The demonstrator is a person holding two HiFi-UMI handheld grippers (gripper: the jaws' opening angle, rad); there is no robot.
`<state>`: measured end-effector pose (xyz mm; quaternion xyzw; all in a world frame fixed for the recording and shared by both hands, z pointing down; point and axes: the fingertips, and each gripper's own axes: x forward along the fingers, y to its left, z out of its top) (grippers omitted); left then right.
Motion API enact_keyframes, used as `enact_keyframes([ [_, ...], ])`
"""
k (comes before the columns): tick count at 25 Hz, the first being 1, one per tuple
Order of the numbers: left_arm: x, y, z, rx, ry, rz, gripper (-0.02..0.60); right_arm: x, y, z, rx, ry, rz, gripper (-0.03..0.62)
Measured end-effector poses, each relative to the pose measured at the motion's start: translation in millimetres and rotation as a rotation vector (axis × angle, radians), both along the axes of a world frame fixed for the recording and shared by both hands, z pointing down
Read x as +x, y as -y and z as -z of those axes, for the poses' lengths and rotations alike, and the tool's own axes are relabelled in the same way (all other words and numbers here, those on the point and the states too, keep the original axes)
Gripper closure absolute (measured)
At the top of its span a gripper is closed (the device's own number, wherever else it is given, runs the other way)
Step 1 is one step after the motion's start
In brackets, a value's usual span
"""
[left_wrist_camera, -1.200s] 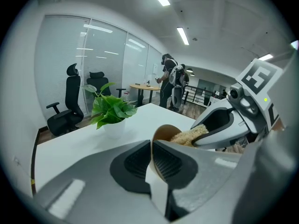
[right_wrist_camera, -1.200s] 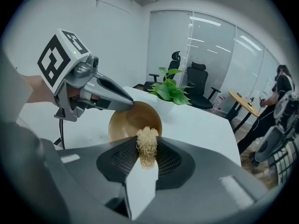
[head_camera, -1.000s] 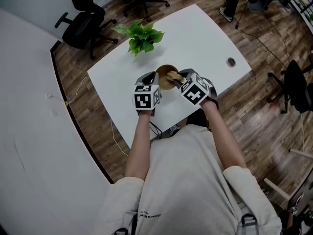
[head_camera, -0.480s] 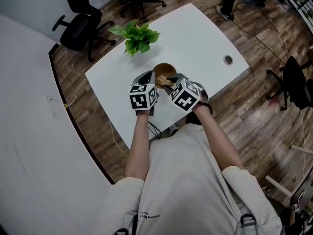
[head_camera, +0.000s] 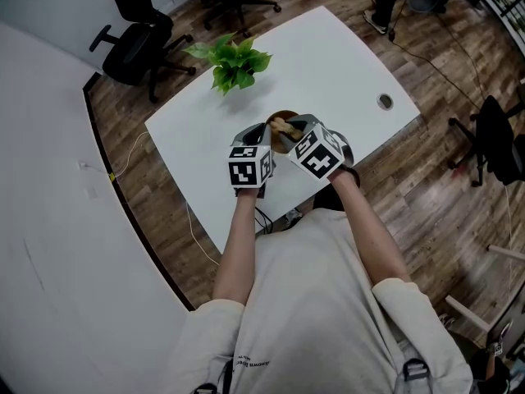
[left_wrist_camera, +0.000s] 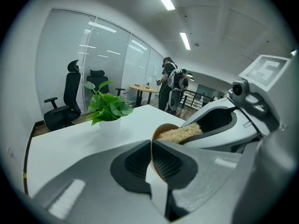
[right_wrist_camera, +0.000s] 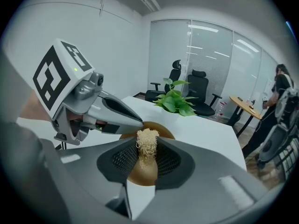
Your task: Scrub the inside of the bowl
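A brown bowl [head_camera: 279, 120] sits on the white table [head_camera: 328, 64] just beyond my two grippers. My left gripper [left_wrist_camera: 151, 158] is shut on the bowl's [left_wrist_camera: 160, 133] near rim, with the thin wall pinched between its pads. My right gripper [right_wrist_camera: 146, 158] is shut on a tan fibrous scrubber [right_wrist_camera: 147, 143], whose tuft sticks up over the bowl's [right_wrist_camera: 140, 171] inside. In the left gripper view the scrubber [left_wrist_camera: 180, 133] lies across the bowl's mouth. In the head view the left gripper [head_camera: 261, 134] and right gripper [head_camera: 289, 131] meet at the bowl, with the scrubber [head_camera: 283, 125] between them.
A potted green plant [head_camera: 234, 62] stands on the table behind the bowl. A round cable hole [head_camera: 385, 101] lies at the table's right end. Office chairs [head_camera: 135, 35] stand beyond the table's far side. A person [left_wrist_camera: 170, 80] stands far off in the room.
Both grippers and the bowl have shifted slightly right and back up the table since half a second ago. Both grips are unchanged.
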<state>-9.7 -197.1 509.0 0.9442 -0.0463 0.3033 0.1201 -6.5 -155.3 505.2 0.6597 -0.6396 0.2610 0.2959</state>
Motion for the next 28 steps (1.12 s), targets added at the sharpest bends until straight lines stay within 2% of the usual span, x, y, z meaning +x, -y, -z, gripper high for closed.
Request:
enact_keyframes([
  [16,-5.6,7.8,-6.5,0.010,0.009,-0.014,0.569,16.6,-6.7,-7.1,-0.030,-0.098,-0.045,0.474],
  [28,-11.7,21.8,-5.4,-0.009,-0.031,0.051,0.568,-1.5,-21.5,-23.0,-0.118,-0.116,-0.004,0.474],
])
